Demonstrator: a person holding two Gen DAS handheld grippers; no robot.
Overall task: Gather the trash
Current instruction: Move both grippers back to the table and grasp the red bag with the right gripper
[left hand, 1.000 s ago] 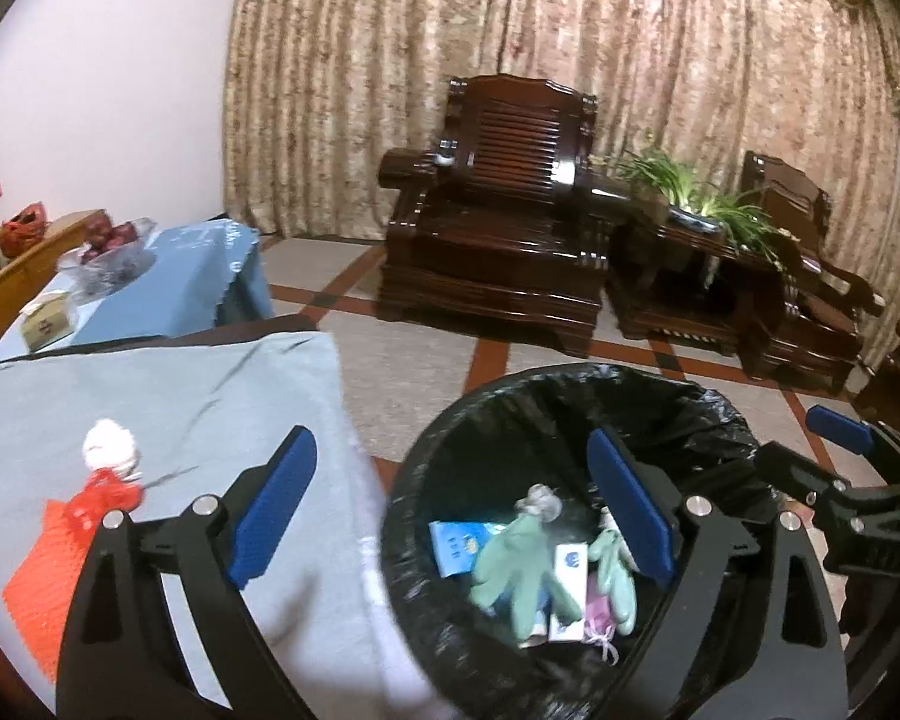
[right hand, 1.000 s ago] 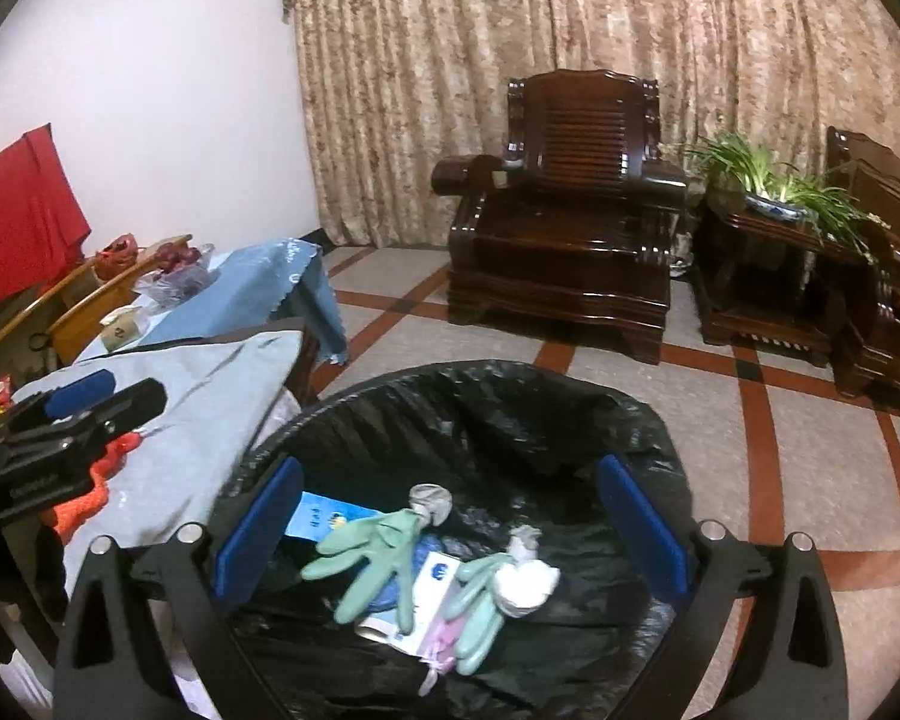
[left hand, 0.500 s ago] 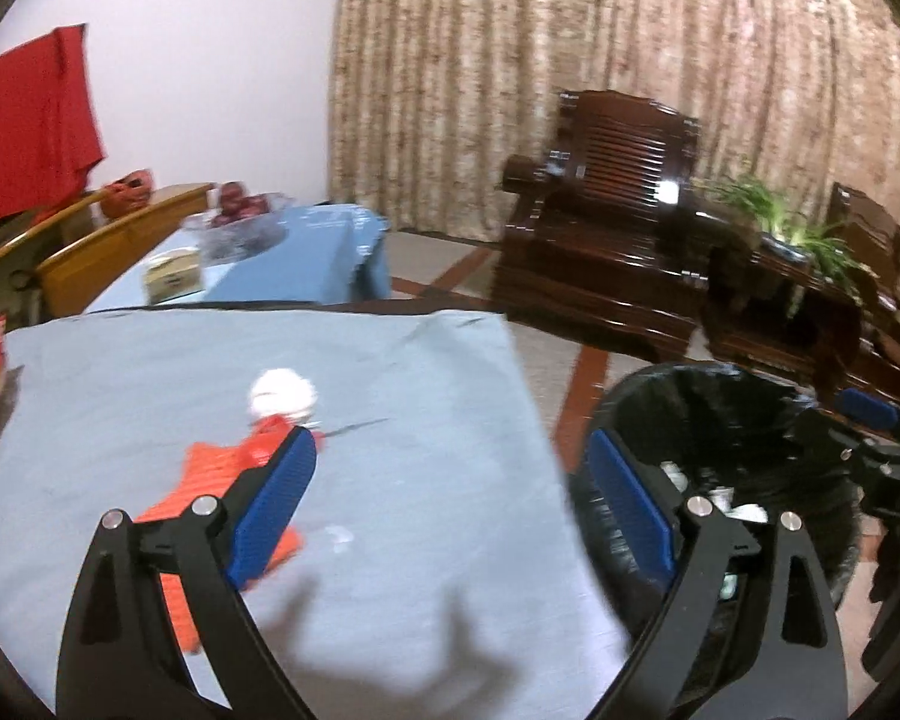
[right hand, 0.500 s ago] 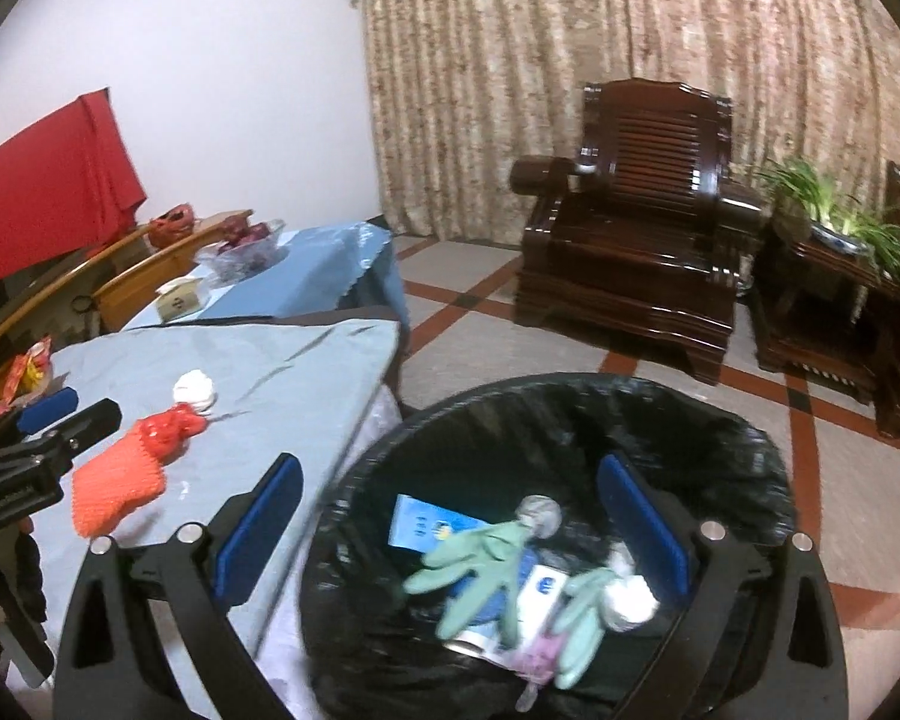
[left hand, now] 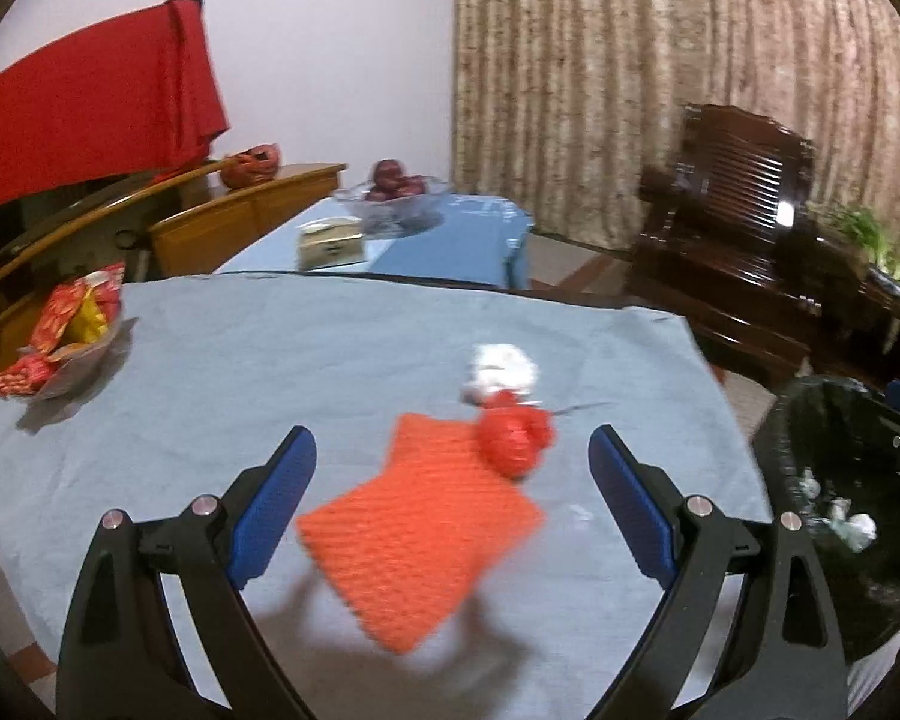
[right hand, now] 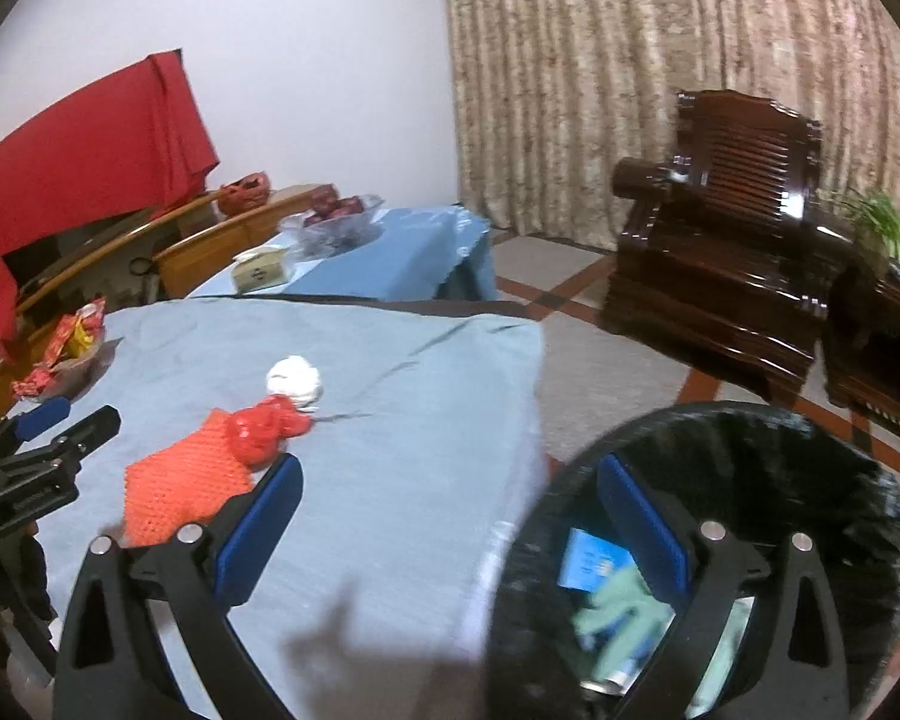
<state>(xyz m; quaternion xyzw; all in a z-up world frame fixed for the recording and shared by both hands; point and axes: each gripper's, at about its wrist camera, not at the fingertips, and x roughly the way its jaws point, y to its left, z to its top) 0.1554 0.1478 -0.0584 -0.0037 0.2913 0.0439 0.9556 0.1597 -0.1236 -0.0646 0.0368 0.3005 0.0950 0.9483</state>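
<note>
On the table's grey-blue cloth point(left hand: 270, 372) lie an orange foam net point(left hand: 417, 531), a crumpled red wrapper point(left hand: 513, 441) and a white paper wad point(left hand: 501, 369), bunched together. My left gripper point(left hand: 450, 495) is open, hovering over the net with nothing between its fingers. My right gripper point(right hand: 450, 522) is open and empty, straddling the table edge and the black-lined trash bin point(right hand: 750, 438). In the bin lie a green glove point(right hand: 615, 609) and a blue packet point(right hand: 591, 558). The net point(right hand: 186, 483), wrapper point(right hand: 261, 429) and wad point(right hand: 294, 381) also show in the right wrist view, with the left gripper point(right hand: 60, 420) at far left.
A bowl of snack packets point(left hand: 69, 324) stands at the table's left edge. Behind is a lower blue-covered table with a tissue box point(left hand: 330, 243) and a fruit bowl point(left hand: 393, 195). Dark wooden armchairs point(left hand: 744, 222) and a potted plant point(right hand: 894, 228) line the curtain. The bin point(left hand: 840, 468) stands right of the table.
Both grippers swung left, away from over the bin toward the table. The left one now hangs over the orange net; the bin has slid to the right edge of its view.
</note>
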